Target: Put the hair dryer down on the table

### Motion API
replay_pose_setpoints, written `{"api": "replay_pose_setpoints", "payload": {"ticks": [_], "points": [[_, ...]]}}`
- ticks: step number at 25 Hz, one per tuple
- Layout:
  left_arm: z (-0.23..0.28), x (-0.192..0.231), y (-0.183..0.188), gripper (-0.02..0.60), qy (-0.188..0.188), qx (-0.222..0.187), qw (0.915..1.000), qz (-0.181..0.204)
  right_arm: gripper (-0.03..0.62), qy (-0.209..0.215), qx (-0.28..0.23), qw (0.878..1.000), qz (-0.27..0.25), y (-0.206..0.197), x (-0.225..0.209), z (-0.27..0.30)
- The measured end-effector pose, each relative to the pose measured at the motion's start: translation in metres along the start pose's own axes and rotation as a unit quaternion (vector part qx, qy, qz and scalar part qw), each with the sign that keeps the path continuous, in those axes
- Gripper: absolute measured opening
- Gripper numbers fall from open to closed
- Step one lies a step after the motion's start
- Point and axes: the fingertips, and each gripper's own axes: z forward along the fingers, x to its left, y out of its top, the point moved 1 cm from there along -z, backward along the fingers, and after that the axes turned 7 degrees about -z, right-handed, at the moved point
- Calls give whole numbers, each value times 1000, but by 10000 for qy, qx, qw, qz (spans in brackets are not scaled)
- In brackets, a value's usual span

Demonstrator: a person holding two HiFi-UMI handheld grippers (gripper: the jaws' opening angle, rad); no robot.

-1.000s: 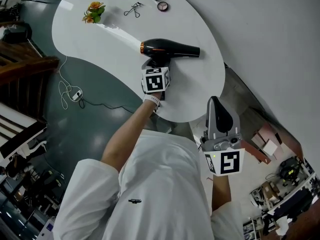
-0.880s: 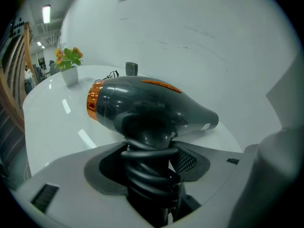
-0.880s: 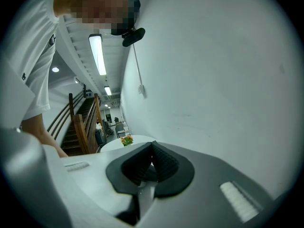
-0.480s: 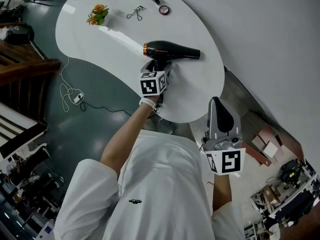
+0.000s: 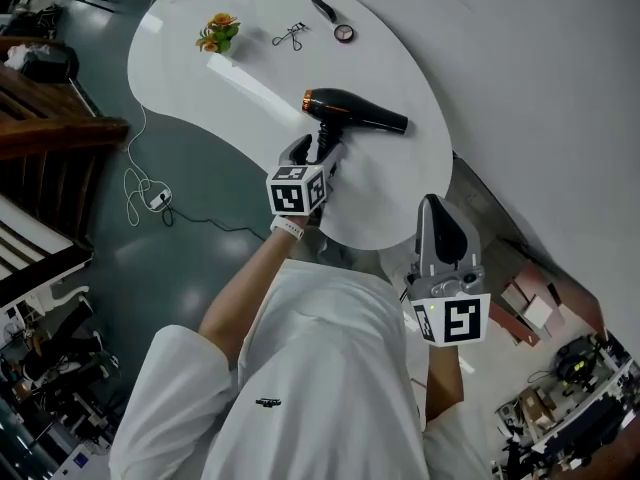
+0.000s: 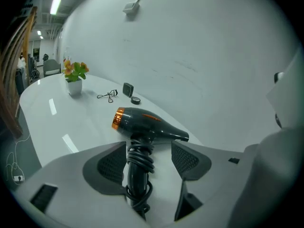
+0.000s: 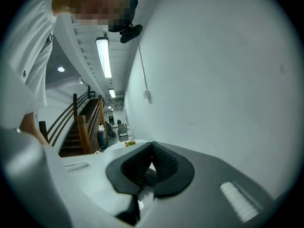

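The black hair dryer (image 5: 356,111) with an orange rear ring lies on its side on the white table (image 5: 385,193). Its handle, wrapped in its coiled cord, points toward me. My left gripper (image 5: 312,150) is open just above the table, one pad on each side of the handle (image 6: 138,175), with a gap showing at both. In the left gripper view the dryer's body (image 6: 142,120) sits just beyond the jaw tips of the left gripper (image 6: 148,150). My right gripper (image 5: 431,202) is shut with nothing in it, held off the table's near edge by my body; in its own view the right gripper (image 7: 152,147) faces the wall.
At the far end of the table (image 6: 52,127) stand a small flower pot (image 5: 217,34), an eyelash curler (image 5: 290,36), a round compact (image 5: 344,33) and a black case (image 5: 324,9). A white cable and plug (image 5: 150,196) lie on the dark floor at left. Wooden stairs (image 5: 50,128) are further left.
My left gripper has drawn back along the handle toward me and its jaws have spread off it. The hair dryer stays lying on the table. The right gripper has not moved.
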Motion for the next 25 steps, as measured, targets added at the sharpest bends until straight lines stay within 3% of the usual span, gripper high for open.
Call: {"api": "replay_pose_setpoints", "payload": {"ticks": [3, 7, 14, 25], "points": [[-16, -7, 8, 296, -110, -117, 9999, 23, 11, 30, -59, 10000, -40, 5, 4, 0], [-42, -11, 19, 245, -158, -313, 9994, -9, 11, 71, -137, 9999, -71, 12, 10, 0], [-103, -27, 44, 43, -288, -795, 9963, 140, 11, 111, -211, 9995, -195, 21, 18, -4], [-189, -47, 90, 9, -322, -1669, 9848, 348, 11, 96, -207, 9991, -361, 37, 29, -14]]}}
